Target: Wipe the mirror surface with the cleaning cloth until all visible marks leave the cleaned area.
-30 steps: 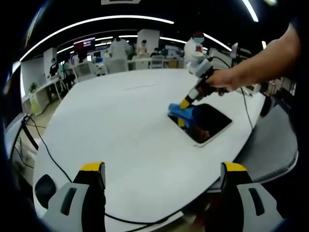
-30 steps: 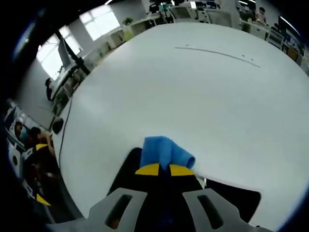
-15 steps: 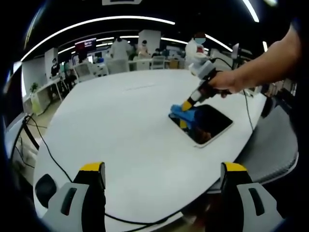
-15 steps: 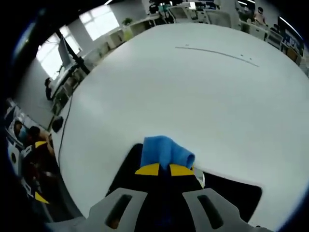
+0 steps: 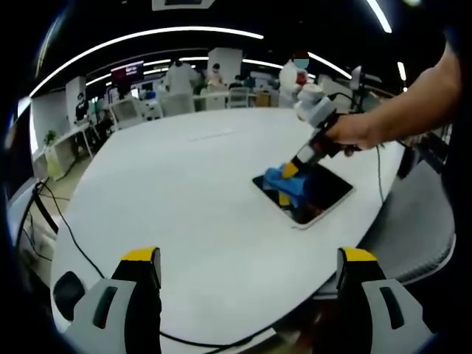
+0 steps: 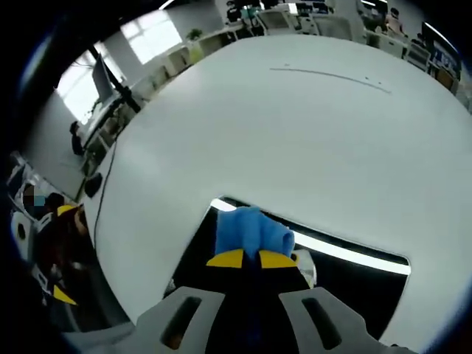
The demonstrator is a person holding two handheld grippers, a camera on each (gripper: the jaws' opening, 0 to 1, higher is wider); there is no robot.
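Note:
A dark rectangular mirror (image 5: pixel 318 193) with a white frame lies flat on the white table (image 5: pixel 184 192), near its right edge. My right gripper (image 5: pixel 288 178), held by a hand, is shut on a blue cleaning cloth (image 5: pixel 280 181) and presses it onto the mirror's near-left part. In the right gripper view the blue cloth (image 6: pixel 251 232) bulges out between the yellow fingertips (image 6: pixel 228 258) over the black mirror (image 6: pixel 354 287), which reflects a bright light strip. My left gripper (image 5: pixel 249 258) hangs open over the table's front edge, with nothing between its fingers.
A black cable (image 5: pixel 81 247) runs along the table's left and front edges. Another cable (image 5: pixel 377 173) crosses the table's right side. Desks, chairs and several people stand in the office behind. The left gripper and a person (image 6: pixel 51 243) show at the left of the right gripper view.
The right gripper has slid the cloth from the mirror's far-left corner further onto the glass. The left gripper has held still.

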